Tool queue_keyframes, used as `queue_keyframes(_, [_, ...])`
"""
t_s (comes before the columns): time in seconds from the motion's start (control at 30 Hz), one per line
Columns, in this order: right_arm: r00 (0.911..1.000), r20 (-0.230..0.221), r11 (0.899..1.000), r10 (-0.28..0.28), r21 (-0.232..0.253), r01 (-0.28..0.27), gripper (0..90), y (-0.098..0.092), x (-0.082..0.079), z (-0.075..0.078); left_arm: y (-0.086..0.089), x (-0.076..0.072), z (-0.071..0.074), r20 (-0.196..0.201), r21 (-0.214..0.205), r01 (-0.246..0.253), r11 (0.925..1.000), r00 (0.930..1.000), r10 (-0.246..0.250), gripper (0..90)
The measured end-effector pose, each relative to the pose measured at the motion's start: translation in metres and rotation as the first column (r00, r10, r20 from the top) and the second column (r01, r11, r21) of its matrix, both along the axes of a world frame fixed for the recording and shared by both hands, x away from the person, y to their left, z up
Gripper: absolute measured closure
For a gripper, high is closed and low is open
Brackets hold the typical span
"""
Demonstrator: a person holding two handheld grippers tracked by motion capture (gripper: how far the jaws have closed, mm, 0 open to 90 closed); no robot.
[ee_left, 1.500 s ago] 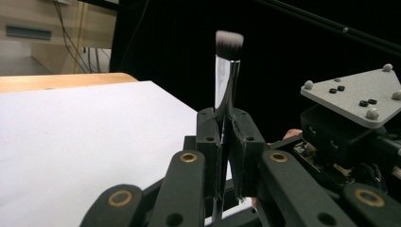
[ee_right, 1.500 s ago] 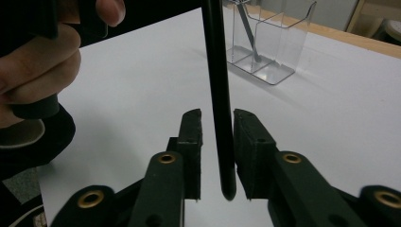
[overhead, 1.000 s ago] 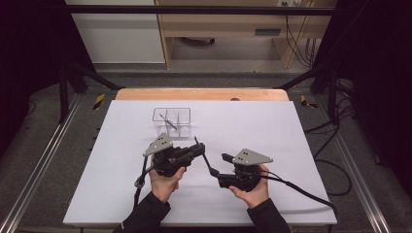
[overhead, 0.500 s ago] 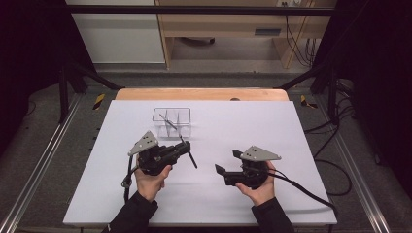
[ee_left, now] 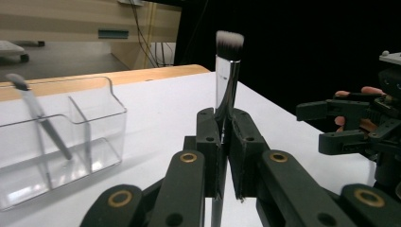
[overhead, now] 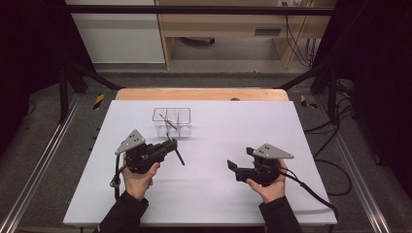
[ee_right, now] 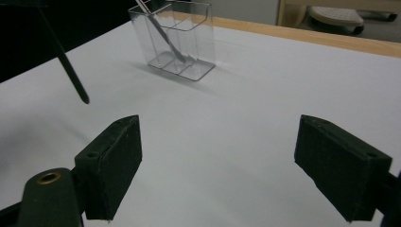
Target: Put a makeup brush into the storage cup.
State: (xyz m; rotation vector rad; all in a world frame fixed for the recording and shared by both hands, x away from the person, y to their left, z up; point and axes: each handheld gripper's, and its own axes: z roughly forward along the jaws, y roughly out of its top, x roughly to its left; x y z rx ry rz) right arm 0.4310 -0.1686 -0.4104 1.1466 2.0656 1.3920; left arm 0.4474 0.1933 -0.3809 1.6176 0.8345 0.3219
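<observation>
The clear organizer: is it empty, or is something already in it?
Not empty. One brush leans in a compartment of the clear organizer; the left claw holds a second brush outside it.

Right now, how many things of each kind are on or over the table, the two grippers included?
Brushes: 2 (one in the left gripper, one in the organizer)
Organizer: 1
Grippers: 2 (left; right gripper)
Total: 5

High view overhead facing forward, both gripper views low, sharing clear organiser (overhead: 172, 122)
</observation>
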Motion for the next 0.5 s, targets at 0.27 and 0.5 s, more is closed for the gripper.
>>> queue_keyframes(0.27, [0.999, -0.008, 0.999, -0.043, -0.017, 0.043, 13.9, -0.011, 0.002, -0.001, 0.011, 0.002, 0.003, 0.001, 0.02, -0.05, 0.9986, 0.9988, 0.049, 82.9])
queue_keyframes(0.5, [0.9962, -0.014, 0.996, -0.086, -0.037, 0.085, 13.0, -0.019, 0.003, -0.002, 0.014, 0.005, 0.006, 0.007, 0.033, -0.078, 0.9964, 0.9969, 0.078, 82.9])
